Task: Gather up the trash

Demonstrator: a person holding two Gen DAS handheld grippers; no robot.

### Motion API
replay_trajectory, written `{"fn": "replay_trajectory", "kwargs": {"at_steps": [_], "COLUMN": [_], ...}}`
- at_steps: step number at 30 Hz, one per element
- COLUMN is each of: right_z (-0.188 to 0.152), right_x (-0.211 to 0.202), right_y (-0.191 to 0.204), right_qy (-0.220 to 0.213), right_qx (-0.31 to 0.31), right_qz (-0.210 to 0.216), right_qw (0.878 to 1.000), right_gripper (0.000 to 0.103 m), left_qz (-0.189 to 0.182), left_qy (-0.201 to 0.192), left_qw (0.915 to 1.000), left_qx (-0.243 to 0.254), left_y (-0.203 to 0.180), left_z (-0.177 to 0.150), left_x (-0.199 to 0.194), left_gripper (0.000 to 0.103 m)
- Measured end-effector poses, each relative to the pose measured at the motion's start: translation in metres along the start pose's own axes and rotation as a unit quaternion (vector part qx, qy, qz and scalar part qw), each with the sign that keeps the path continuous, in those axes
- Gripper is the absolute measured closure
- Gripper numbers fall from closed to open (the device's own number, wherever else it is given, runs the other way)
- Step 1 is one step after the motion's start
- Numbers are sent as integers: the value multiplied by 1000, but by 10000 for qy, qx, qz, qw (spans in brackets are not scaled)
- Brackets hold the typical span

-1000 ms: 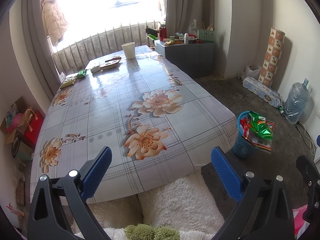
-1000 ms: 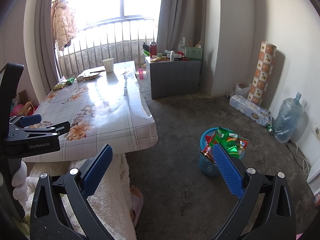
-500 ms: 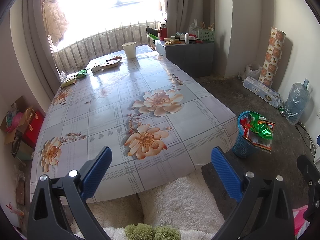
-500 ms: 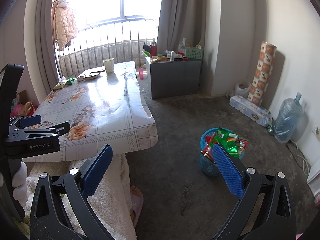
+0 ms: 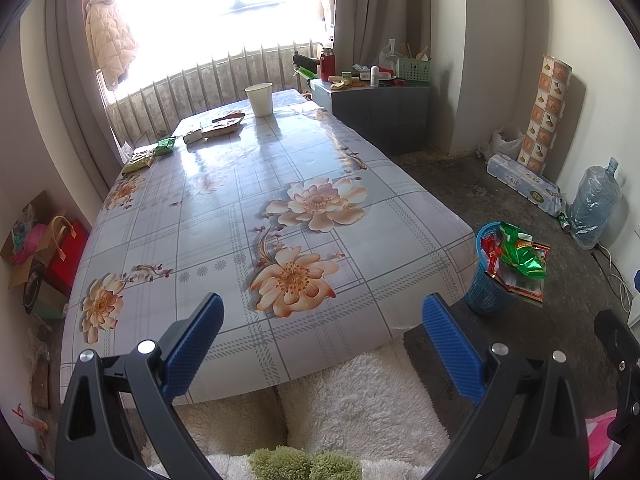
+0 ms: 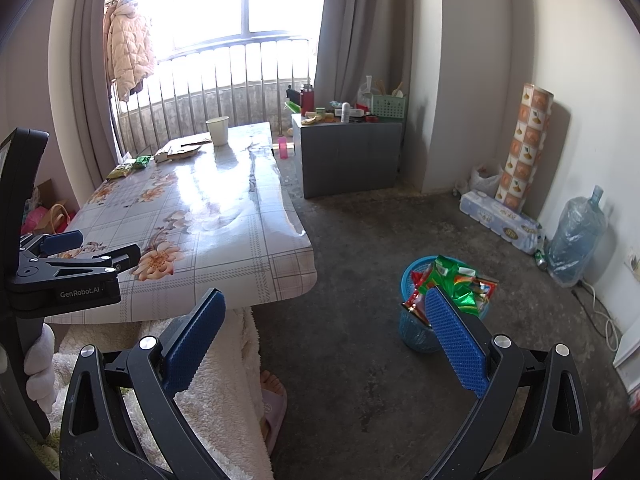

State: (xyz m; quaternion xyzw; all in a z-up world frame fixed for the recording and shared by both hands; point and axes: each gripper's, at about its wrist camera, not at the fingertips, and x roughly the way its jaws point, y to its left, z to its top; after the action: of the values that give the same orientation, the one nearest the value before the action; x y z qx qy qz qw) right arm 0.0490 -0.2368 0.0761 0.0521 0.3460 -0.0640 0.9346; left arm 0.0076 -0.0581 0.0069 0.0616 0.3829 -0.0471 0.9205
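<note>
**Both tools idle, wrappers left at the far end**

Over the near edge of the table (image 5: 280,216), nothing has shifted across the last second: both views match the earlier ones almost exactly, so the collecting has paused rather than advanced. The left tool (image 5: 320,332) hangs with its blue pads spread wide and nothing between them, aimed down the length of the flowered cloth. The right tool (image 6: 324,328) is likewise spread and empty, held lower and off to the side, pointing toward the floor and the blue basket (image 6: 412,332), which is already heaped with bright wrappers (image 6: 456,280). Remaining trash sits well away at the window end: green packets (image 5: 150,154), a flat brown wrapper (image 5: 222,128) and a paper cup (image 5: 260,100). Reaching them likely calls for a long stretch forward.
</note>
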Motion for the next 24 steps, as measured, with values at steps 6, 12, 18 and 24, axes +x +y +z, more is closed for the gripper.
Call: {"fn": "replay_trajectory", "kwargs": {"at_steps": [6,12,18,24], "right_z": [0,0,0,0], "right_x": [0,0,0,0], "right_y": [0,0,0,0], "right_qy": [2,2,2,-1], "right_qx": [-4,-5,-3,-6], "right_qz": [-6,-6,-7,-6], "right_qw": [10000,10000,10000,10000], "right_gripper": [7,7,7,7], "left_qz": [0,2,0,-2], "left_qy": [5,6,8,37], "left_qw": [10000,10000,10000,10000], "left_qx": [-7,-3,-7,-22], "left_y": [0,0,0,2], "left_z": [0,0,0,-2], "left_x": [0,0,0,1], "left_gripper": [6,6,6,6]}}
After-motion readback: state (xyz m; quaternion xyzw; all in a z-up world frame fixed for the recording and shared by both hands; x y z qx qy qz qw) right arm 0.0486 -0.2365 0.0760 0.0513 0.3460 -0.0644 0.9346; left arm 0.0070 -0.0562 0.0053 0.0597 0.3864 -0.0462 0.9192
